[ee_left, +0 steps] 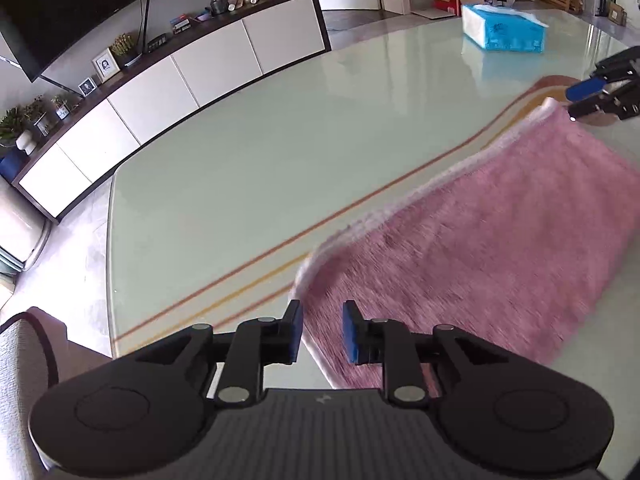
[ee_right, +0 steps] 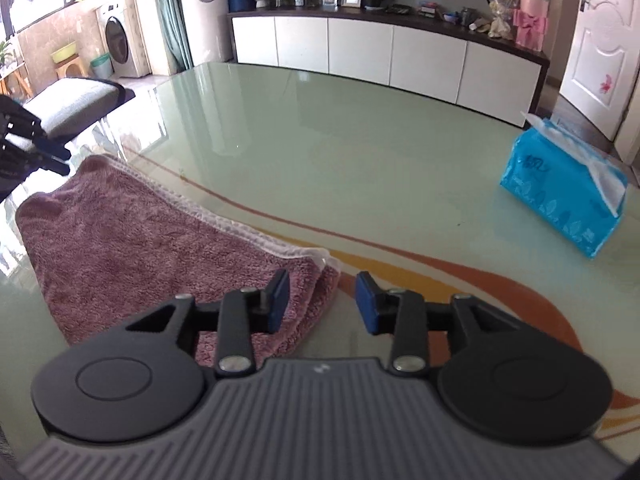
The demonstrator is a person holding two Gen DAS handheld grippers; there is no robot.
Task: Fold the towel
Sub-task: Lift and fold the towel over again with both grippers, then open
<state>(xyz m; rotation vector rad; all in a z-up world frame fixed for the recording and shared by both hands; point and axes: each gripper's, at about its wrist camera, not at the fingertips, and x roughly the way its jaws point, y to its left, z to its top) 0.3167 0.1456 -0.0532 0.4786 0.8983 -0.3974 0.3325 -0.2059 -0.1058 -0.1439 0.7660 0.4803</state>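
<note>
Pink towel (ee_right: 132, 236) folded, flat on glass table (ee_right: 360, 152).
Left gripper (ee_left: 321, 330) and right gripper (ee_right: 322, 300) both part open, holding nothing, at opposite towel ends.

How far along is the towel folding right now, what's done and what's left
Done: the pink towel lies on the glass table as a long strip, layered edges stacked at the corner near the right gripper, so at least one fold is in.
In hand: nothing; the right gripper and left gripper both stand open at opposite ends, pads off the cloth.
Left: probably another fold, end to end.
</note>
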